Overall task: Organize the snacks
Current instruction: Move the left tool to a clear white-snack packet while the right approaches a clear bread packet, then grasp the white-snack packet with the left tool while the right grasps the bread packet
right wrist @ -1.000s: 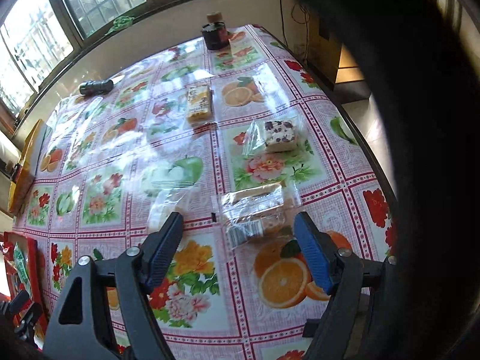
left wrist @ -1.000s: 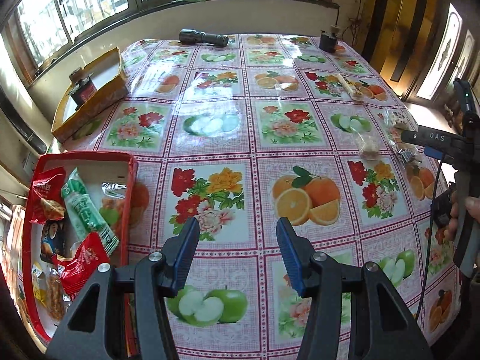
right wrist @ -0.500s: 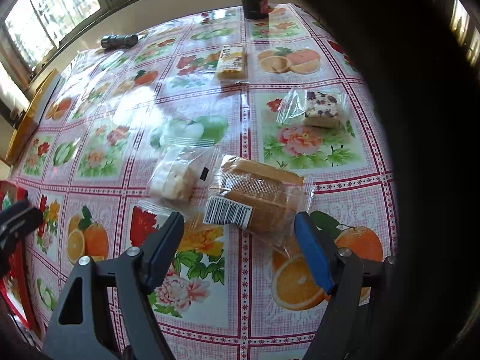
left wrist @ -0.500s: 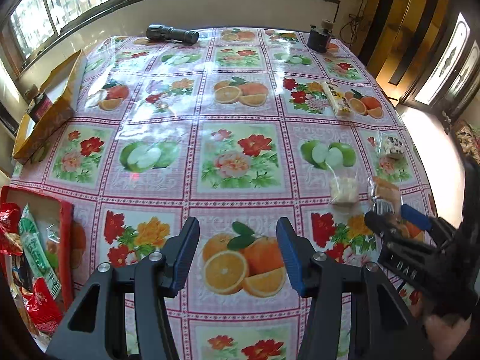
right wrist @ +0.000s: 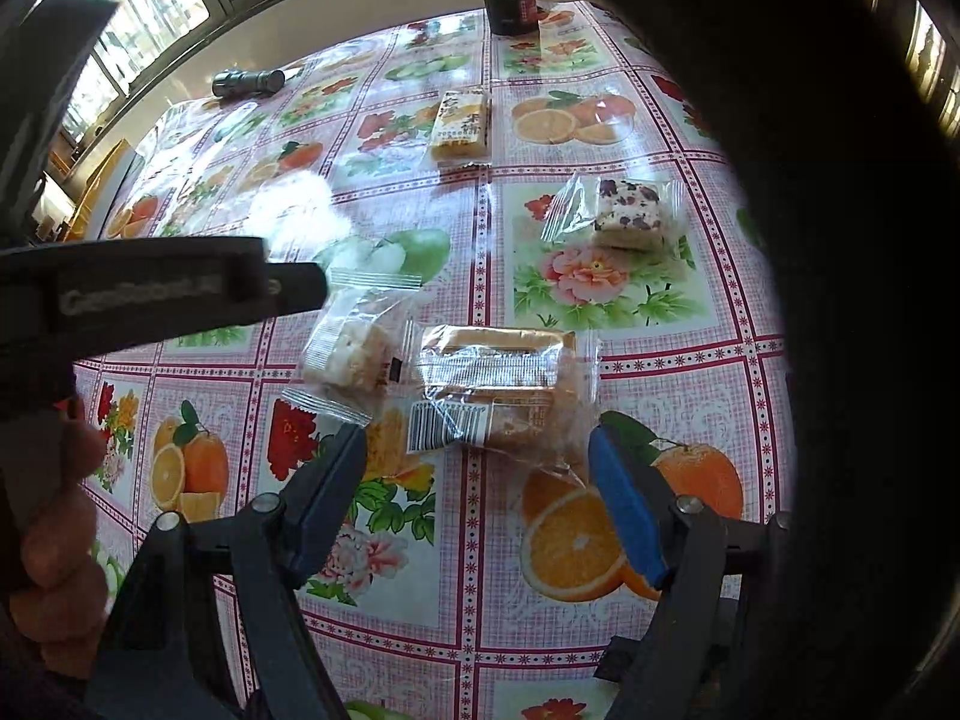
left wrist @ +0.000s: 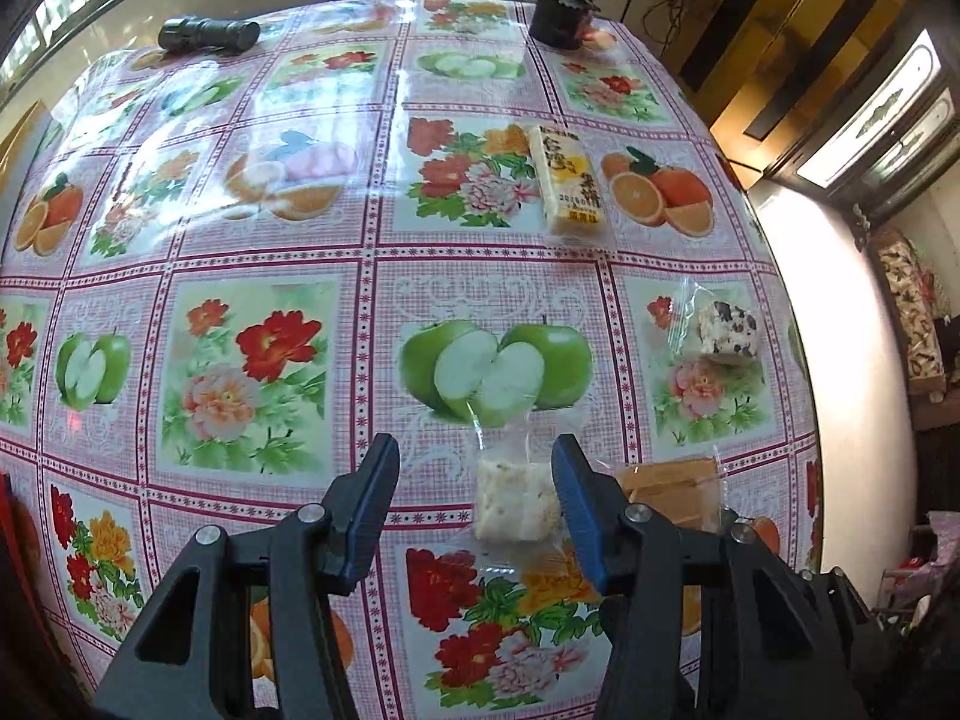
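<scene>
My left gripper (left wrist: 477, 495) is open, its jaws straddling a clear-wrapped pale rice-puff snack (left wrist: 514, 501) that lies on the tablecloth; that snack also shows in the right wrist view (right wrist: 354, 351). My right gripper (right wrist: 480, 492) is open just in front of a clear-wrapped brown biscuit pack (right wrist: 498, 387), also seen beside the left gripper's right finger (left wrist: 669, 489). A white nougat square with dark bits (right wrist: 627, 213) (left wrist: 726, 330) and a yellow wrapped bar (right wrist: 462, 120) (left wrist: 567, 180) lie farther back. The left gripper's body (right wrist: 138, 300) crosses the right wrist view.
A black flashlight (left wrist: 207, 35) and a dark jar (left wrist: 561, 15) stand at the far edge of the fruit-print table (left wrist: 252, 360). The table's right edge (left wrist: 798, 360) drops to the floor. A red tray edge (left wrist: 9, 516) shows at far left.
My left gripper has swung right from the red tray across the table and come down around the rice-puff snack. My right gripper has closed in on the biscuit pack. Both stay open.
</scene>
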The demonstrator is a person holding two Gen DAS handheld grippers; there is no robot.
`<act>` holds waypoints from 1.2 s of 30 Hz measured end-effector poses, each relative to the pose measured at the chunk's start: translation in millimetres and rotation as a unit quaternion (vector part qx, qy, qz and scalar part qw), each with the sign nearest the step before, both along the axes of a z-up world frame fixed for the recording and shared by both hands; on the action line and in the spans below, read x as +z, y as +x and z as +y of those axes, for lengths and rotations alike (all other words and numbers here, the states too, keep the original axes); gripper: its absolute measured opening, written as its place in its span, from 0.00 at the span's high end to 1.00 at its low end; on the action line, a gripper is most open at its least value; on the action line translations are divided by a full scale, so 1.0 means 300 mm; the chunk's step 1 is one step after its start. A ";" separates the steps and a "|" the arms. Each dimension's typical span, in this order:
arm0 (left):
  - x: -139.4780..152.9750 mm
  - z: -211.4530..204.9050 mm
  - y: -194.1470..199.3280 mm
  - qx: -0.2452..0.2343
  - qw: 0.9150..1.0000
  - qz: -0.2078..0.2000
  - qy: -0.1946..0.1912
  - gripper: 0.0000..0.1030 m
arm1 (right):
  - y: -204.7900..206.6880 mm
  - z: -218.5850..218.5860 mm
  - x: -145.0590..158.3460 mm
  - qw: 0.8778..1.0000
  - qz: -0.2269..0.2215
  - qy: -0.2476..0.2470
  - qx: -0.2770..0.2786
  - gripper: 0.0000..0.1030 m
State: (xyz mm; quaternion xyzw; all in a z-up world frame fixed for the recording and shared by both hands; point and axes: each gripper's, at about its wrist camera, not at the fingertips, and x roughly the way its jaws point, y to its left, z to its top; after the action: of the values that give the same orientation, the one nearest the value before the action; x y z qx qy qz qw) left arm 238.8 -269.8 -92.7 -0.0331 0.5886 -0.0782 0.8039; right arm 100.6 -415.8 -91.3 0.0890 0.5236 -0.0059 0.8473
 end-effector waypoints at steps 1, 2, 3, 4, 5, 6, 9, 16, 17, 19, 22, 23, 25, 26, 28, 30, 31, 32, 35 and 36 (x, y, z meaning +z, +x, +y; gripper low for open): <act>-0.015 -0.011 0.006 -0.003 1.000 0.004 0.003 0.49 | 0.003 0.000 0.003 1.000 0.000 -0.002 0.000 0.26; -0.029 -0.018 0.013 -0.004 1.000 0.010 0.005 0.48 | 0.004 -0.004 0.007 1.000 -0.001 -0.001 0.001 0.26; -0.037 -0.020 0.017 -0.002 1.000 0.010 0.001 0.48 | 0.005 -0.008 0.009 1.000 -0.002 0.001 0.002 0.26; -0.045 -0.023 0.023 0.000 1.000 0.013 0.001 0.48 | 0.007 -0.009 0.012 1.000 -0.002 0.002 0.002 0.26; -0.051 -0.024 0.029 0.000 1.000 0.016 0.002 0.48 | 0.010 -0.011 0.014 1.000 -0.002 0.001 0.003 0.26; -0.057 -0.027 0.034 -0.001 1.000 0.020 0.003 0.48 | 0.014 -0.012 0.014 1.000 -0.001 0.000 0.005 0.26; -0.065 -0.045 0.041 -0.015 1.000 0.018 0.009 0.48 | 0.023 -0.011 0.009 1.000 0.002 -0.007 0.009 0.25; -0.080 -0.054 0.024 -0.050 0.997 0.010 0.063 0.46 | 0.047 0.007 -0.006 0.999 0.010 -0.030 0.022 0.25; -0.080 -0.046 0.012 -0.051 0.996 0.010 0.070 0.46 | 0.052 0.009 -0.007 0.999 0.010 -0.030 0.024 0.25; -0.084 -0.022 -0.006 -0.054 0.995 0.012 0.082 0.46 | 0.067 0.019 -0.012 0.999 0.013 -0.038 0.031 0.23; -0.091 0.030 -0.027 -0.055 0.994 0.013 0.098 0.46 | 0.092 0.037 -0.024 0.997 0.017 -0.060 0.046 0.23; -0.092 0.055 -0.035 -0.050 0.994 0.014 0.100 0.46 | 0.100 0.042 -0.030 0.996 0.017 -0.067 0.051 0.22; -0.098 0.103 -0.048 -0.047 0.993 0.018 0.105 0.46 | 0.105 0.061 -0.044 0.995 0.014 -0.083 0.060 0.21; -0.099 0.125 -0.057 -0.044 0.993 0.019 0.107 0.46 | 0.105 0.070 -0.048 0.995 0.011 -0.080 0.065 0.21; -0.103 0.168 -0.076 -0.039 0.993 0.021 0.110 0.46 | 0.094 0.092 -0.047 0.994 0.000 -0.077 0.072 0.22; -0.108 0.212 -0.092 -0.035 0.993 0.023 0.106 0.46 | 0.086 0.119 -0.042 0.994 -0.005 -0.076 0.080 0.29; -0.111 0.236 -0.099 -0.031 0.994 0.026 0.104 0.46 | 0.082 0.132 -0.042 0.994 -0.004 -0.073 0.085 0.31; -0.112 0.258 -0.104 -0.027 0.994 0.030 0.098 0.46 | 0.078 0.147 -0.043 0.994 -0.004 -0.072 0.088 0.35; -0.122 0.330 -0.125 -0.020 0.996 0.039 0.076 0.46 | 0.058 0.194 -0.043 0.992 -0.010 -0.070 0.101 0.37; -0.123 0.346 -0.127 -0.019 0.996 0.041 0.073 0.46 | 0.049 0.206 -0.043 0.992 -0.011 -0.067 0.105 0.38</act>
State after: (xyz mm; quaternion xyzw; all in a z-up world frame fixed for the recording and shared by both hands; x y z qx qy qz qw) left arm 200.6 -166.2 -129.7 0.0342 0.6256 -0.0488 0.7778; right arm 115.2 -354.0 -104.1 -0.0232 0.5193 0.0491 0.8529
